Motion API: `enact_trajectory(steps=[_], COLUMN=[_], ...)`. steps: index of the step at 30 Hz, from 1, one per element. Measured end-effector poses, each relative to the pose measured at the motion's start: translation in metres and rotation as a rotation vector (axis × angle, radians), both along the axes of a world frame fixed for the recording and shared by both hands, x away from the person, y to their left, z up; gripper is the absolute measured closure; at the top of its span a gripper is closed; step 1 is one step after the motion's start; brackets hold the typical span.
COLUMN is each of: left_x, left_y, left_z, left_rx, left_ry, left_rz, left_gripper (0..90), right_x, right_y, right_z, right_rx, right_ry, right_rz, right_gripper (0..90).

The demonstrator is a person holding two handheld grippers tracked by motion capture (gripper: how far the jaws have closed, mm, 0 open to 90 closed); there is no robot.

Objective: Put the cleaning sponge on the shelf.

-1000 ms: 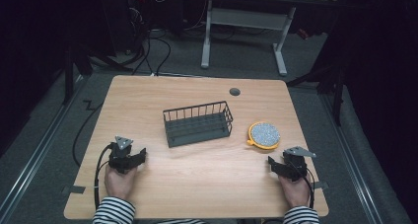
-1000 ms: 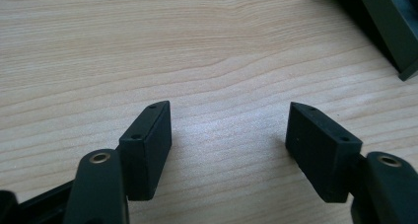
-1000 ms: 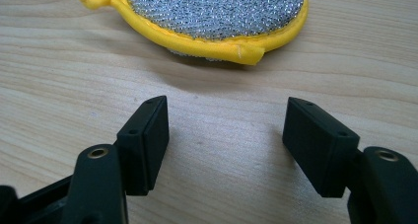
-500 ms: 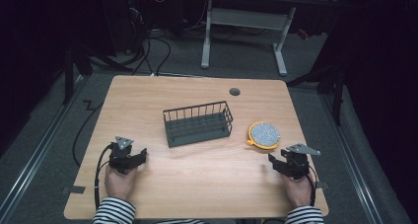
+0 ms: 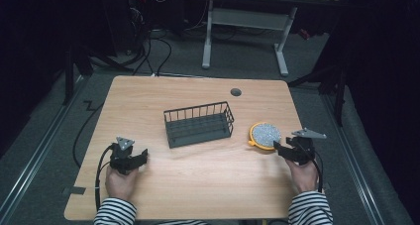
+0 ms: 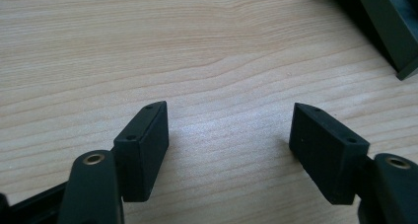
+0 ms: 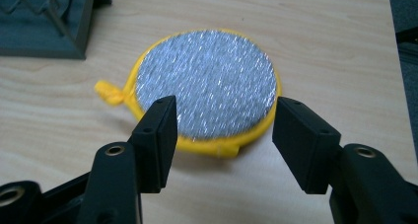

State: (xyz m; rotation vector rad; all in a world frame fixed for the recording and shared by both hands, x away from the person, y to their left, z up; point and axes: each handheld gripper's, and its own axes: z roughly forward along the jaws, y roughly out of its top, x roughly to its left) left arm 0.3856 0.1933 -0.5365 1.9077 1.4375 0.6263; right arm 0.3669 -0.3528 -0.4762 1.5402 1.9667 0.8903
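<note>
A round scrubbing pad [image 5: 266,135] with a silver face and a yellow rim lies flat on the table, right of a dark wire basket [image 5: 198,123]. My right gripper [image 5: 278,148] hovers at the pad's near edge. In the right gripper view the pad [image 7: 207,86] shows beyond the right gripper [image 7: 224,116]. Its jaws have just been closing a little and stand open, with nothing pressed between them. My left gripper [image 5: 142,155] rests low at the table's front left. The left gripper [image 6: 229,123] has just been opening and holds only bare wood in its gap.
The wooden table [image 5: 148,101] has a cable hole [image 5: 236,92] at the back. A corner of the basket [image 6: 389,26] lies ahead and to the right of the left gripper. The table's right edge runs close beside the pad. Cables trail off the front left.
The right hand has lifted and moved forward to the pad's near edge. The left hand has stayed put.
</note>
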Motion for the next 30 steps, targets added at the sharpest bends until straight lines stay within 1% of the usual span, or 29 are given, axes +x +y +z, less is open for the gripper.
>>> enact_trajectory(steps=[1,2,4,5,6,10,11,12,15,17,19,21,22,24,28,30], left_x=[0.0,0.0,0.0,0.0,0.0,0.001,0.001,0.001,0.001,0.001,0.001,0.001,0.001,0.001,0.001,0.001], left_y=[0.0,0.0,0.0,0.0,0.0,-0.001,-0.001,-0.001,-0.001,-0.001,-0.001,-0.001,-0.001,-0.001,-0.001,-0.001], left_z=[0.0,0.0,0.0,0.0,0.0,0.0,0.0,0.0,0.0,0.0,0.0,0.0,0.0,0.0,0.0,0.0], left_rx=[0.0,0.001,0.001,0.001,0.001,0.001,0.002,0.003,0.002,0.002,0.002,0.002,0.002,0.002,0.002,0.002], left_ry=[0.0,0.0,0.0,0.0,0.0,0.001,-0.001,-0.001,0.0,0.0,0.0,0.0,0.0,0.0,0.0,0.0], left_rz=[0.0,0.001,0.001,0.001,0.001,0.004,0.006,0.006,0.006,0.006,0.005,0.005,0.005,0.005,0.004,0.003], left_gripper=[31.8,31.8,31.8,31.8,31.8,31.8,31.8,31.8,31.8,31.8,31.7,31.6,31.6,31.6,31.5,31.4], right_x=[0.005,0.016,0.025,0.025,0.035,0.049,0.051,0.054,0.063,0.068,0.074,0.077,0.082,0.085,0.088,0.088], right_y=[-0.001,-0.002,-0.003,-0.003,-0.005,-0.01,-0.01,-0.011,-0.012,-0.014,-0.016,-0.016,-0.017,-0.02,-0.025,-0.025], right_z=[0.001,0.003,0.003,0.003,0.003,-0.001,-0.002,-0.003,-0.004,-0.004,-0.005,-0.005,-0.004,-0.006,-0.013,-0.013], right_rx=[0.002,-0.003,-0.001,-0.001,0.017,0.04,0.047,0.051,0.043,0.064,0.063,0.061,0.073,0.091,0.108,0.121], right_ry=[0.003,0.009,0.018,0.018,0.031,0.08,0.085,0.104,0.133,0.139,0.172,0.177,0.184,0.2,0.256,0.267], right_rz=[0.0,-0.004,-0.003,-0.003,-0.011,-0.032,-0.035,-0.038,-0.041,-0.047,-0.056,-0.057,-0.058,-0.065,-0.07,-0.065], right_gripper=[42.9,42.9,42.8,42.8,42.9,43.0,42.9,42.9,43.1,43.7,43.6,43.7,44.7,45.1,45.7,45.8])
